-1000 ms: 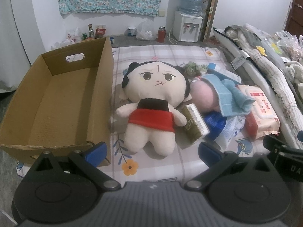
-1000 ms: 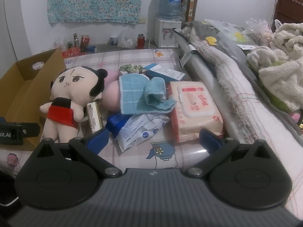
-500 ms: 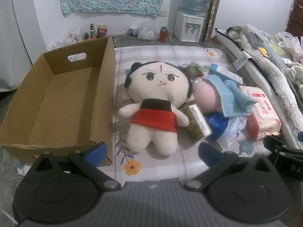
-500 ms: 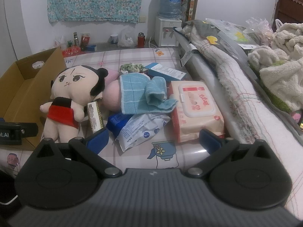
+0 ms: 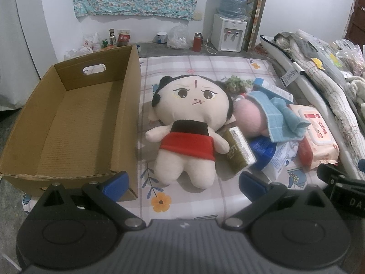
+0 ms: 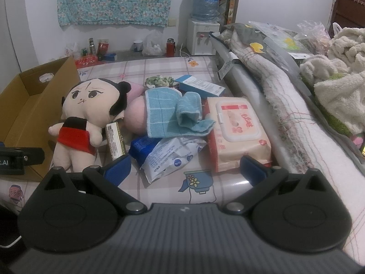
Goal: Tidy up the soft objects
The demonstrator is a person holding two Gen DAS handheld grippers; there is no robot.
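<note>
A cream plush doll [image 5: 189, 123] [image 6: 84, 116] with black hair and a red skirt lies face up on the checked mat, right of an empty cardboard box [image 5: 68, 123] [image 6: 25, 105]. Beside it lie a pink plush [image 5: 248, 118] [image 6: 136, 118] under a blue towel [image 5: 280, 116] [image 6: 173, 114]. My left gripper [image 5: 182, 182] is open, hovering just short of the doll's feet. My right gripper [image 6: 184, 169] is open too, above a white wipes packet [image 6: 171, 157] with nothing between its fingers.
A gold carton [image 5: 239, 150], a blue pouch [image 6: 143, 146], a pink wet-wipes pack [image 6: 237, 132], a blue-white box [image 6: 198, 86] and a green scrunchie [image 6: 157, 81] clutter the mat. Rolled blankets [image 6: 285, 96] line the right side. A water dispenser [image 5: 230, 29] stands at the back wall.
Both grippers have drawn back and risen slightly, so the doll and clutter sit a little lower in view. Nothing on the mat has moved.
</note>
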